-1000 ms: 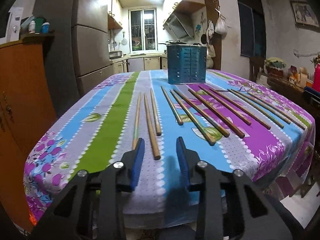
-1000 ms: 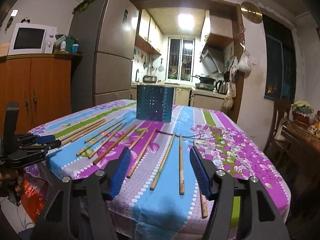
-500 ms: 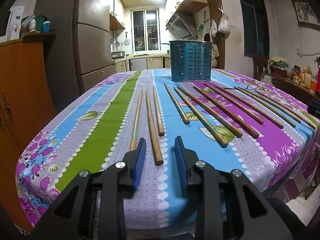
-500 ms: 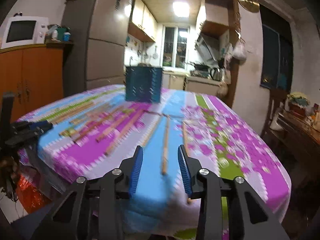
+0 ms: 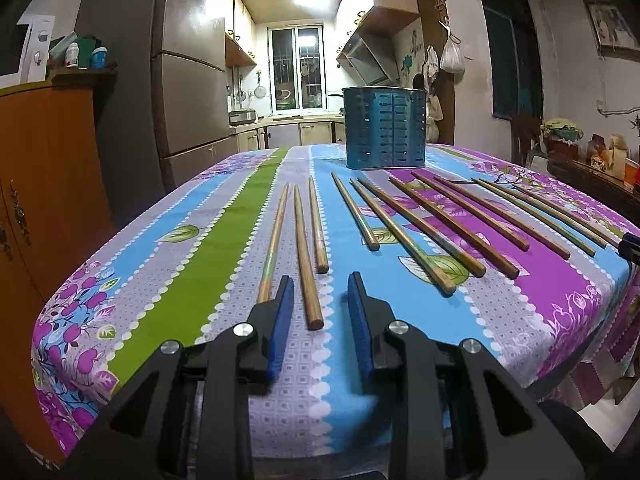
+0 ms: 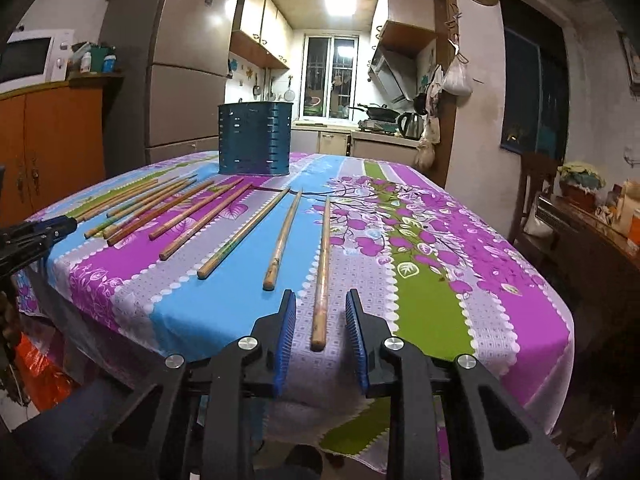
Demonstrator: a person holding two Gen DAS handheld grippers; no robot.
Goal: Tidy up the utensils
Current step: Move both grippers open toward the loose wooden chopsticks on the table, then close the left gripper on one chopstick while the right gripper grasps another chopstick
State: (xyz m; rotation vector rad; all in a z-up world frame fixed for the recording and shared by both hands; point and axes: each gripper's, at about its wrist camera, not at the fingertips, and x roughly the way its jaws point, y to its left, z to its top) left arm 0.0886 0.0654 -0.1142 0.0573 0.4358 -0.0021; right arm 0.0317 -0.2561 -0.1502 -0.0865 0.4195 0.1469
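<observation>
Several wooden chopsticks lie in a row on the striped floral tablecloth. A blue slotted utensil holder stands upright at the far end and also shows in the right wrist view. My left gripper is open, its jaws either side of the near end of one chopstick. My right gripper is open, its jaws either side of the near end of the rightmost chopstick. Neither chopstick is lifted.
A wooden cabinet and a fridge stand left of the table. A dark sideboard with clutter stands to the right. The left gripper's tip shows at the left edge of the right wrist view.
Both grippers have moved forward and lower over the table's near edge. The right gripper narrowed from wide open and now brackets the rightmost chopstick's end; the left brackets another.
</observation>
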